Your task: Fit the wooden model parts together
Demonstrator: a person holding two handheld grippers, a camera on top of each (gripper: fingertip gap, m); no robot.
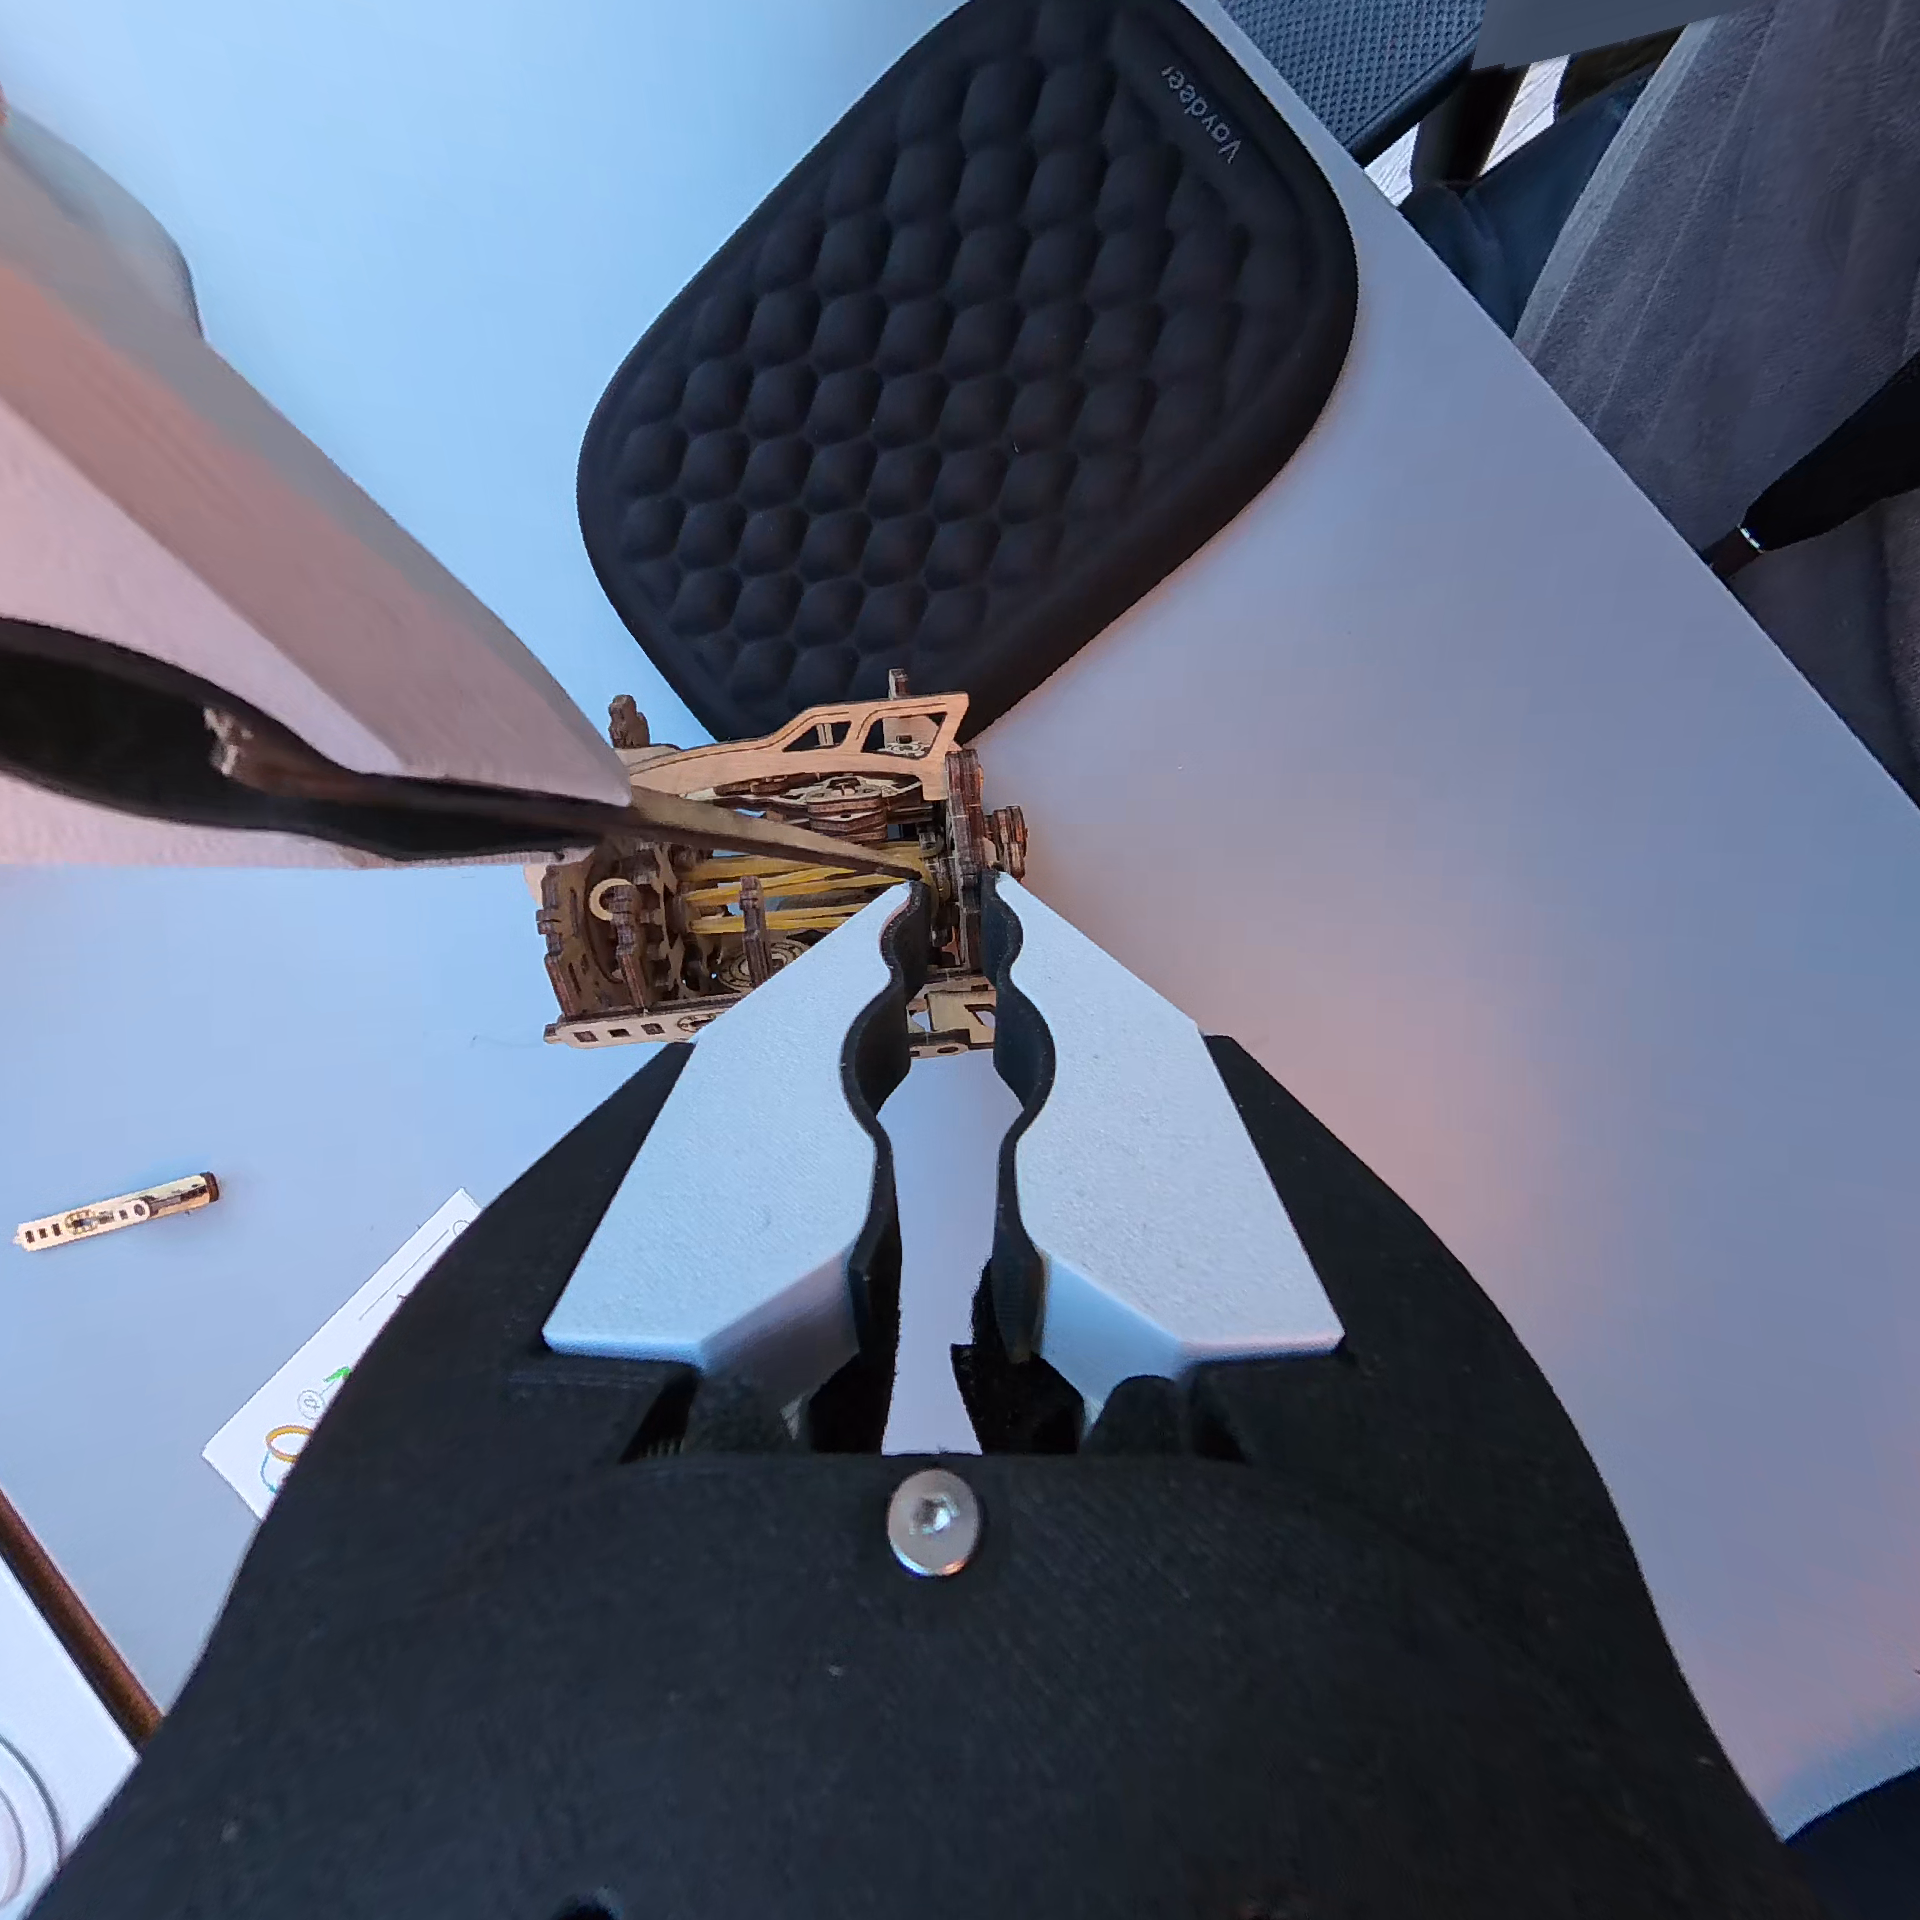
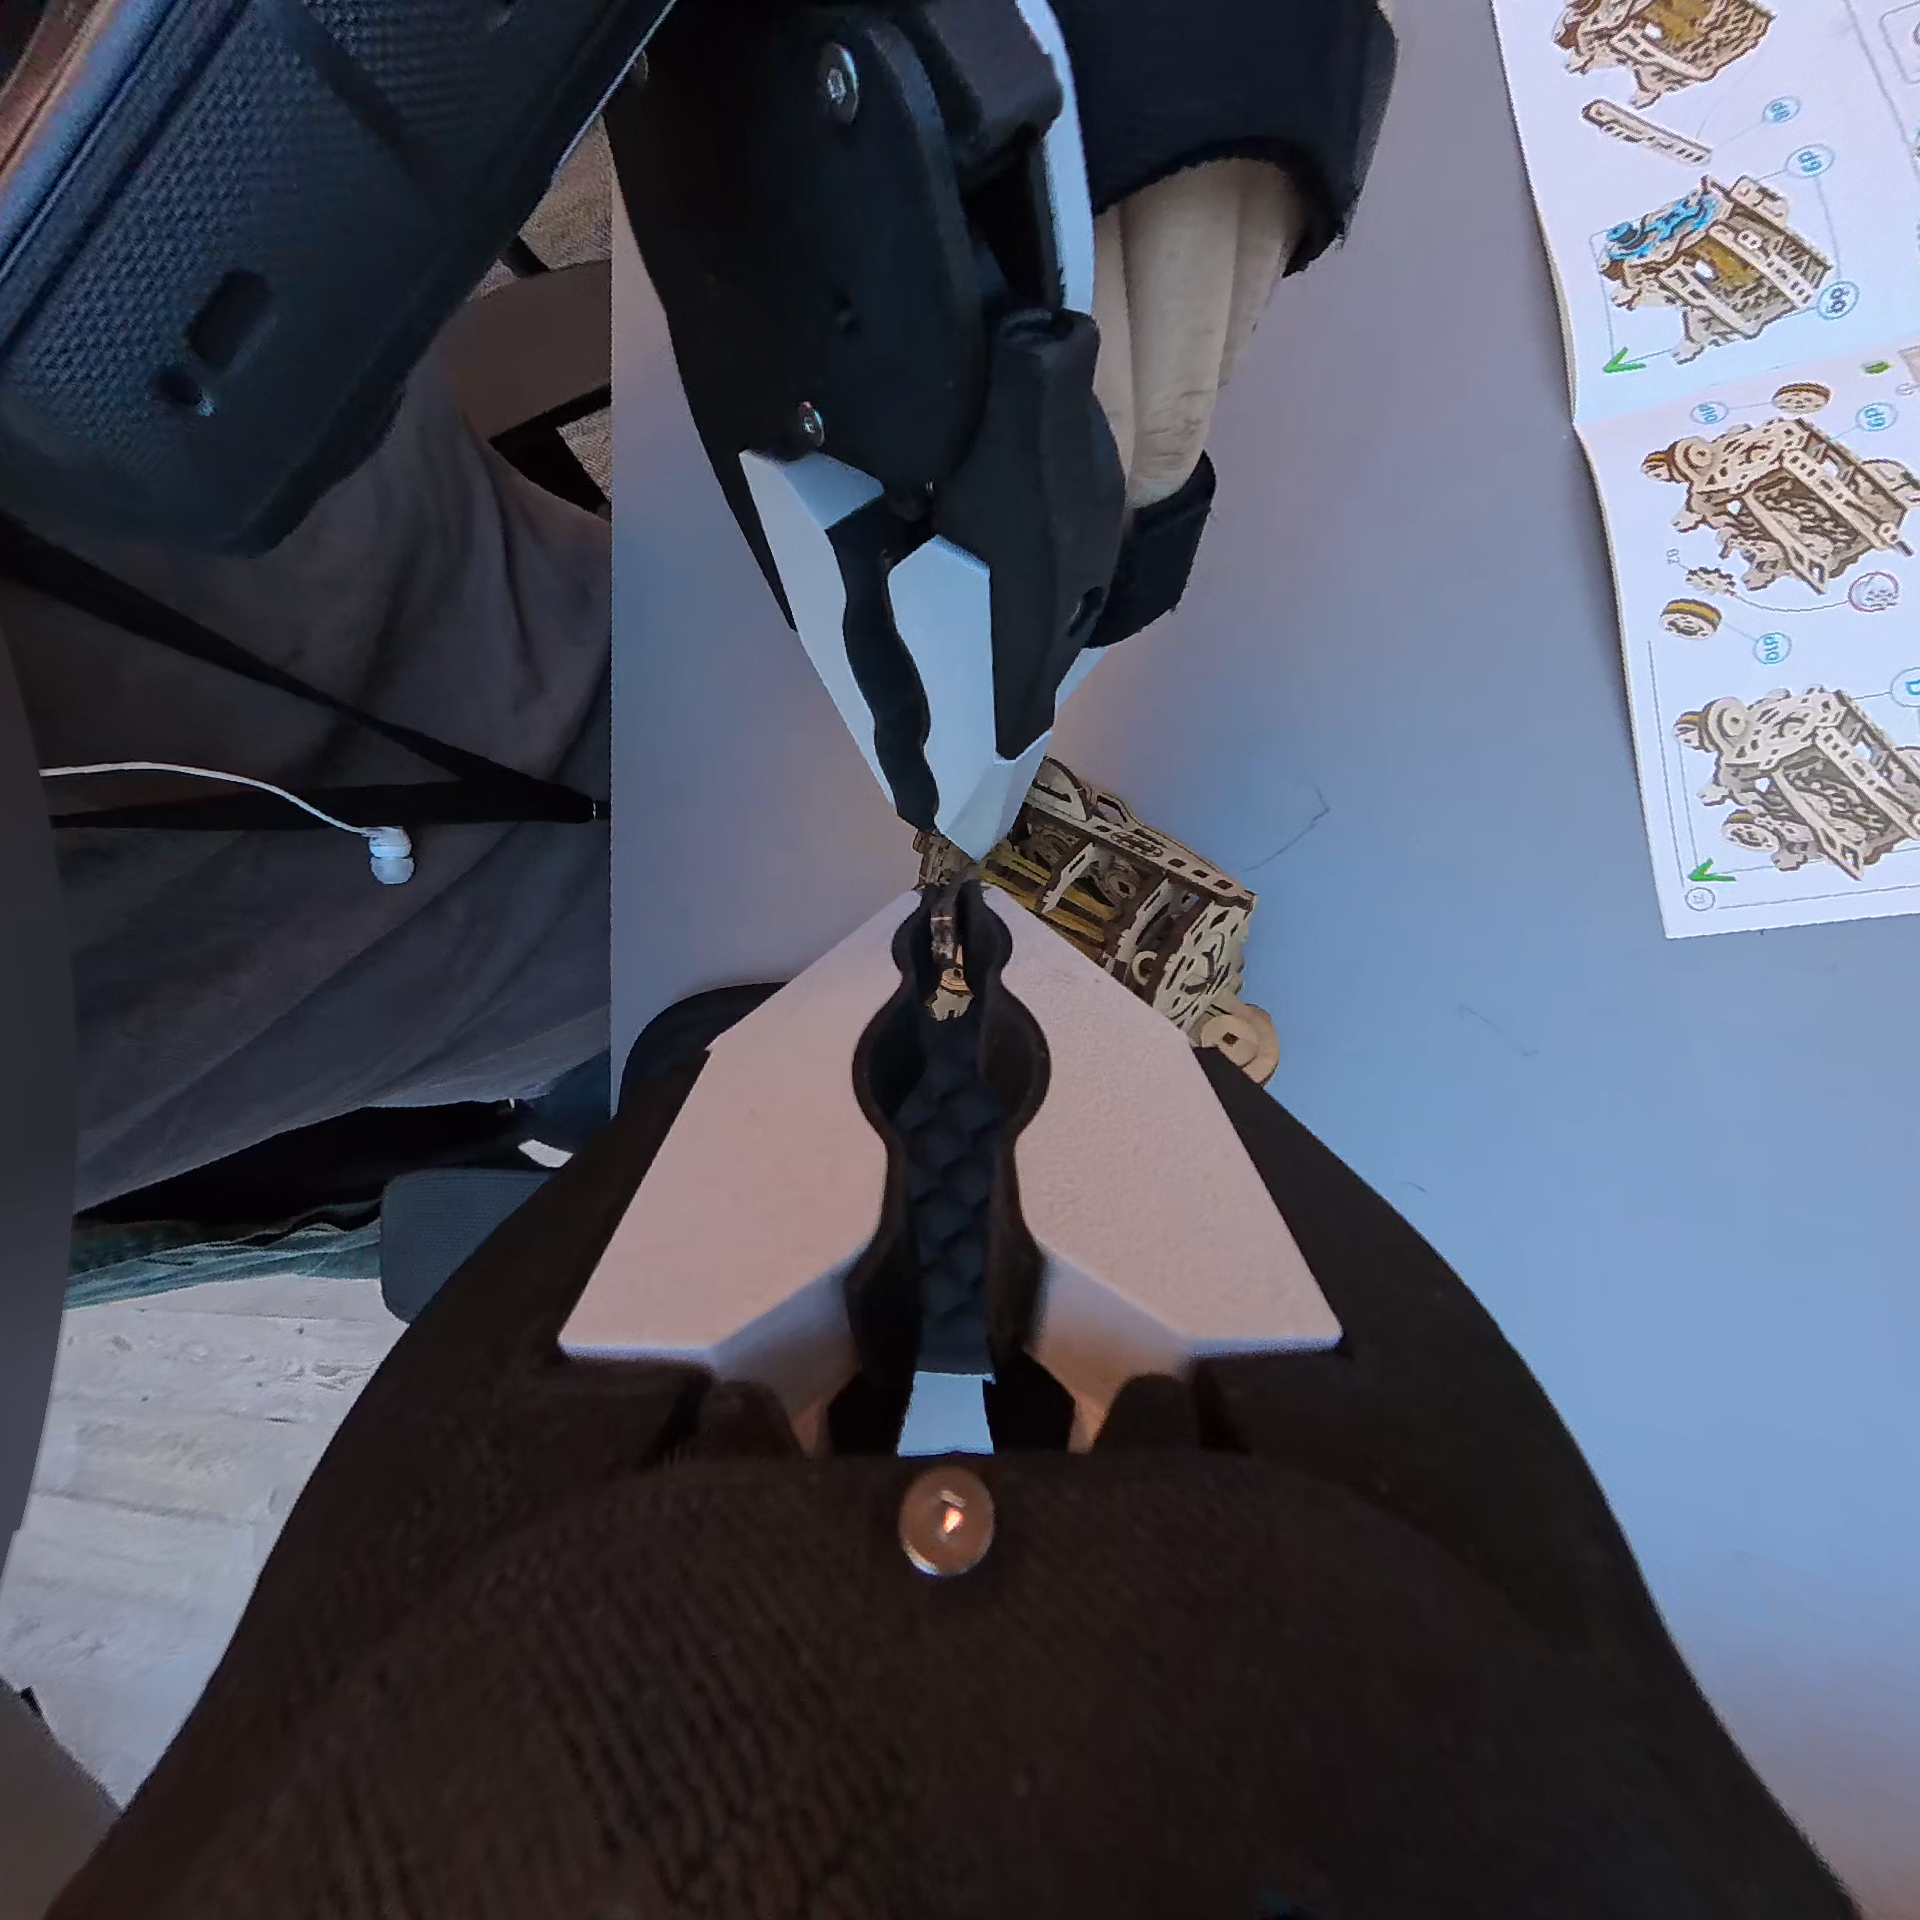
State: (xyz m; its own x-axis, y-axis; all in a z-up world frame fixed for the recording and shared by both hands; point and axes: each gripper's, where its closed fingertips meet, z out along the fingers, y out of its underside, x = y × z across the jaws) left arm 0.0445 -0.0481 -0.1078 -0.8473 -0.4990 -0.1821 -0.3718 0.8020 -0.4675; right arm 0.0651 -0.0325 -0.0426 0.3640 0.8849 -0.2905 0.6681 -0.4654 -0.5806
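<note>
A wooden mechanical model (image 1: 644, 935) with gears and yellow rubber bands stands on the pale table; it also shows in the right wrist view (image 2: 1132, 904). My left gripper (image 1: 951, 899) is shut on the model's end wall and shows from above in the right wrist view (image 2: 951, 831). My right gripper (image 2: 951, 920) is shut on a thin flat wooden part (image 2: 945, 961). In the left wrist view the right gripper (image 1: 613, 795) comes in from the left, and the thin part (image 1: 769, 831) reaches into the model's top by the rubber bands, close to my left fingertips.
A black quilted pad (image 1: 966, 384) lies just behind the model. A loose slotted wooden strip (image 1: 114, 1210) lies at the left. An instruction sheet (image 2: 1745, 468) lies on the table to the right. The table edge (image 1: 1558, 416) and chairs (image 2: 208, 260) are close. My hands' fingertips stand some 7 cm from each other.
</note>
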